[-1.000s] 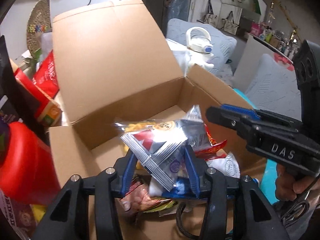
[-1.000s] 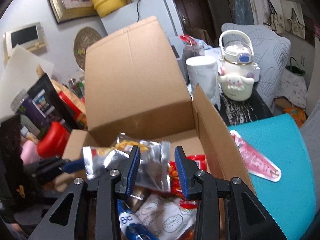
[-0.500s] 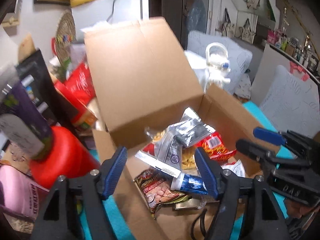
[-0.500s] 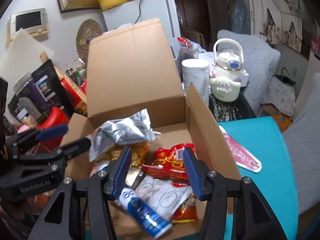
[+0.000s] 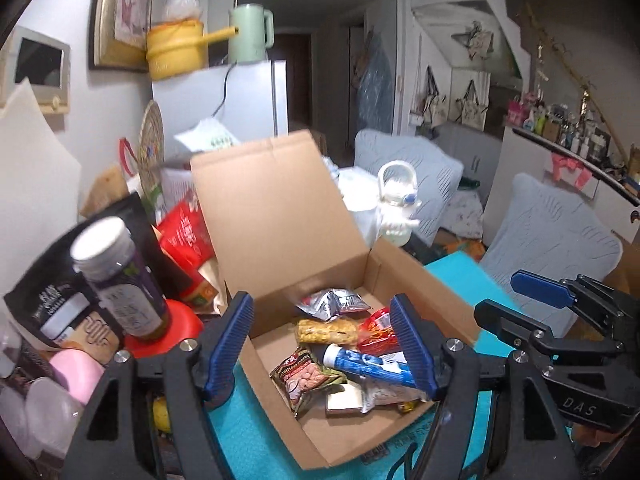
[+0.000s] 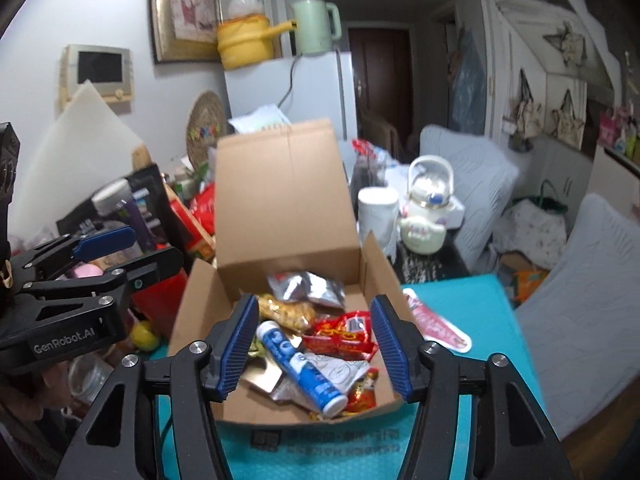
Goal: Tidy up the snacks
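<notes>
An open cardboard box stands on a teal mat, its lid upright. Inside lie a silver packet, a yellow snack, a red packet, a blue tube and a peanut bag. My left gripper hovers open above the box's near left side, holding nothing. My right gripper hangs above the near right side, its jaws opening with nothing between them.
A pink wrapper lies on the mat right of the box. Left of the box crowd a purple jar, a red container and bags. A white cup and a white kettle bottle stand behind.
Both grippers let go of the silver packets, which now lie in the box. Both jaws opened, and both grippers rose and drew back from the box.
</notes>
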Demonstrator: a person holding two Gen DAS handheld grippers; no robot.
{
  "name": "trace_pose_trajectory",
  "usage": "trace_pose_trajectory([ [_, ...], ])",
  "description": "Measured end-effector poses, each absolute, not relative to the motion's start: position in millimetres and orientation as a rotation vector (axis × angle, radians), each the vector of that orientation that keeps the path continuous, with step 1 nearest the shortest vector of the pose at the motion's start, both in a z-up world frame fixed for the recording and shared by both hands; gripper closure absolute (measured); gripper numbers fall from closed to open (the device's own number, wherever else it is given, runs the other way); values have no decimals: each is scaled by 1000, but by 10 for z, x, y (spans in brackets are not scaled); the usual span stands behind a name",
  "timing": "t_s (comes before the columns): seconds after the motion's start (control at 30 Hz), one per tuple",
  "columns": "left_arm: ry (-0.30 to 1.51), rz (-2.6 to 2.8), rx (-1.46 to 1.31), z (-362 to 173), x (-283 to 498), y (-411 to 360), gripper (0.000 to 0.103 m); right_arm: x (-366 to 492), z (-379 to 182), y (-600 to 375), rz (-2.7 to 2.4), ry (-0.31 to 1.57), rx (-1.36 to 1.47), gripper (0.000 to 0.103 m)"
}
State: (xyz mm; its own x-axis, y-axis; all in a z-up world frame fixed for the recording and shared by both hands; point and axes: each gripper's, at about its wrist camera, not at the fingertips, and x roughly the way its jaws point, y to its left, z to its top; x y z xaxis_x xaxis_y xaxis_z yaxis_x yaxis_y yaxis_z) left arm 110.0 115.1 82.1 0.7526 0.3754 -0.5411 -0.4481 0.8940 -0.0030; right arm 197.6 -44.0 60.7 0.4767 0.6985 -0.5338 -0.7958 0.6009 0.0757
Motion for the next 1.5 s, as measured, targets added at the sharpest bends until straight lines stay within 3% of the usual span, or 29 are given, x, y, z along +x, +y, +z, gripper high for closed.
trace_pose_trajectory([
  [0.13,518,435,-117,951,876,985,32,1748,762,-642,903,502,-178,39],
  [0.23,494,417,-110,1008,703,867,25,1544,829,-810,891,475,-166,39],
  [0.43,460,372,-97,1011,302,555,25,1150,797,-1079,859,454,-168,38],
  [0.53,460,363,-96,966,149,440,25,988,756,-1211,844,444,-153,29],
  [1.0,510,330,-121,500,-245,156,25,572,230,-1657,726,529,-119,29],
  [1.5,549,318,-172,255,-308,121,25,496,121,-1697,726,534,-154,29],
])
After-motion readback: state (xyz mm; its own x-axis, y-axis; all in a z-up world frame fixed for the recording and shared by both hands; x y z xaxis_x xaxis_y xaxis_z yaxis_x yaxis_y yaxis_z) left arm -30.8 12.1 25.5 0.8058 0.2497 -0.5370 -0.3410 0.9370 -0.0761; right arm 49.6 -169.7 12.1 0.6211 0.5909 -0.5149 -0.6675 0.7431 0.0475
